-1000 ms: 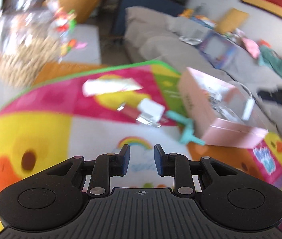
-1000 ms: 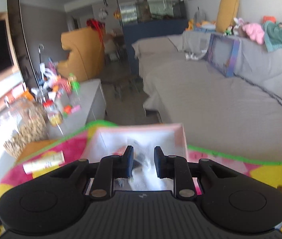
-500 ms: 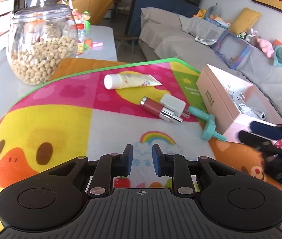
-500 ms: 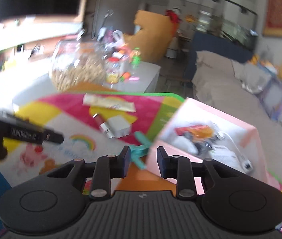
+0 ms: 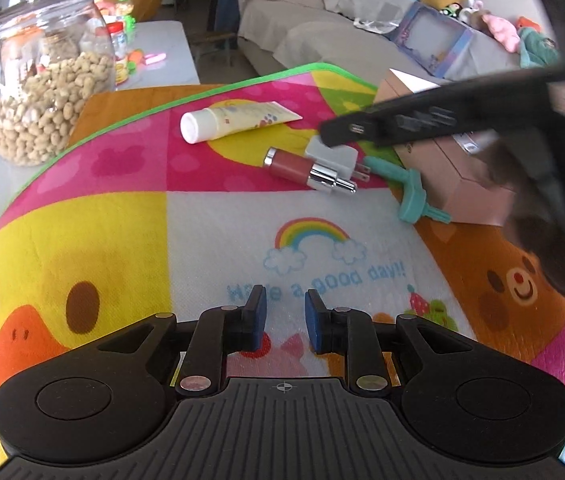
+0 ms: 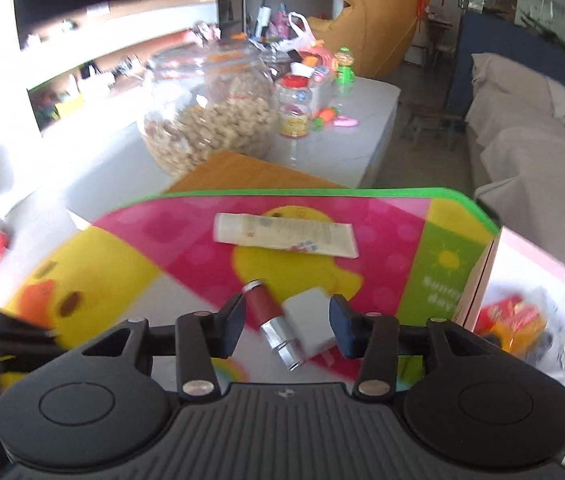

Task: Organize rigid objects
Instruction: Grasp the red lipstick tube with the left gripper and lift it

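On the colourful mat (image 5: 210, 240) lie a cream tube (image 5: 238, 120), a red lipstick (image 5: 302, 166), a white plug adapter (image 5: 338, 156) and a teal plastic piece (image 5: 414, 192) beside an open pink box (image 5: 462, 172). My right gripper (image 6: 288, 320) hovers over the lipstick (image 6: 270, 320) and the adapter (image 6: 312, 320). Its jaws are opening, both items show between them, and the pads touch neither. One of its dark fingers (image 5: 362, 130) shows blurred above the adapter. My left gripper (image 5: 284, 320) hangs low over the mat's near part, with a narrow empty gap between its pads.
A big glass jar of nuts (image 5: 42, 92) stands left beyond the mat, with small bottles and toys (image 6: 302, 112) behind it on a grey table. The pink box (image 6: 494, 264) holds packets. A grey sofa (image 5: 322, 20) runs along the back right.
My right gripper swung left from above the pink box to over the lipstick and adapter, its jaws widening. It now reaches into the left wrist view. My left gripper barely shifted.
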A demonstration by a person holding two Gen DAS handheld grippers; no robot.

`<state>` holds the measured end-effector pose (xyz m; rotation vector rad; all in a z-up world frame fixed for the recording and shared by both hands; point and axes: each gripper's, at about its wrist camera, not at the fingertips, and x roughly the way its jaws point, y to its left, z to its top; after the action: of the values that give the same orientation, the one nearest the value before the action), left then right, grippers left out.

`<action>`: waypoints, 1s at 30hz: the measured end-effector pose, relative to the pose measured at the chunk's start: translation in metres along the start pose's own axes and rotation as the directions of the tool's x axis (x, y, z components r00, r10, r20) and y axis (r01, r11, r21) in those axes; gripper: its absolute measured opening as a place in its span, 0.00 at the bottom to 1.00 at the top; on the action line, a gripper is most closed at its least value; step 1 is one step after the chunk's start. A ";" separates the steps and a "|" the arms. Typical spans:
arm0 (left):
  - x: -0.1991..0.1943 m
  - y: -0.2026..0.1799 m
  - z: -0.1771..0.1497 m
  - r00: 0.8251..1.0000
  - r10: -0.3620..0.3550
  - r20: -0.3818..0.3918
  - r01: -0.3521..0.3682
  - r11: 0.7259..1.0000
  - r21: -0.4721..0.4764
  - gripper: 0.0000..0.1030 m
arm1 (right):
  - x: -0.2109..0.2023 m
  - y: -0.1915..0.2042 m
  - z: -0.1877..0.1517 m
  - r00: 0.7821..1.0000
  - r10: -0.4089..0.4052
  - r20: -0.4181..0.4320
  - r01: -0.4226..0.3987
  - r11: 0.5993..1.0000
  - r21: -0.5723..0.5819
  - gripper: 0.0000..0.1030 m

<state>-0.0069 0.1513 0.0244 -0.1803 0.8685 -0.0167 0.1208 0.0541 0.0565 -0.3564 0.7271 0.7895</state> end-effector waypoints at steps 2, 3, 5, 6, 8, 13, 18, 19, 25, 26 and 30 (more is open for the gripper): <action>-0.002 -0.003 -0.004 1.000 0.005 0.020 -0.006 0.999 0.043 0.24 | 0.015 -0.004 0.007 1.000 -0.001 -0.023 0.002 1.000 0.023 0.45; -0.002 -0.005 -0.006 0.999 0.010 0.030 -0.011 0.998 0.057 0.24 | 0.023 -0.009 0.011 0.999 0.002 -0.036 0.000 0.999 0.050 0.44; -0.003 -0.005 -0.006 0.999 0.010 0.037 -0.012 0.998 0.056 0.23 | 0.037 -0.016 0.018 0.998 0.021 -0.066 -0.014 0.995 0.104 0.44; -0.003 -0.003 -0.004 0.999 -0.005 0.032 0.003 0.999 0.041 0.18 | 0.042 -0.020 0.021 0.996 0.029 -0.081 -0.019 0.992 0.125 0.44; -0.004 0.003 0.004 0.998 -0.050 0.035 0.050 0.999 0.000 0.17 | 0.049 -0.024 0.022 0.994 0.037 -0.103 -0.020 0.987 0.160 0.44; -0.005 0.015 0.030 0.997 -0.007 0.082 0.011 0.999 -0.040 0.17 | 0.042 -0.017 0.011 0.993 0.045 -0.108 -0.030 0.990 0.137 0.30; -0.005 0.024 0.050 0.993 -0.061 0.100 0.073 0.989 -0.130 0.17 | 0.015 -0.006 -0.010 0.982 0.143 -0.127 -0.130 0.986 0.105 0.28; -0.004 0.023 0.053 0.994 -0.060 0.094 0.072 0.988 -0.133 0.17 | 0.006 -0.005 -0.016 0.984 0.138 -0.113 -0.128 0.988 0.092 0.28; 0.024 0.020 0.080 0.996 -0.087 0.033 0.093 0.957 -0.275 0.18 | -0.042 -0.010 -0.052 0.999 0.034 0.008 -0.035 0.998 0.055 0.29; 0.030 0.021 0.084 0.995 -0.095 0.023 0.097 0.947 -0.307 0.18 | -0.047 -0.012 -0.057 0.999 0.029 0.017 -0.030 0.998 0.062 0.29; 0.055 0.016 0.095 0.998 -0.061 -0.020 0.049 0.931 -0.362 0.18 | -0.063 -0.019 -0.078 0.999 0.019 0.034 -0.022 0.996 0.092 0.31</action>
<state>0.1001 0.1769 0.0402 -0.5514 0.8921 0.0891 0.0692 -0.0327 0.0464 -0.2524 0.7347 0.7764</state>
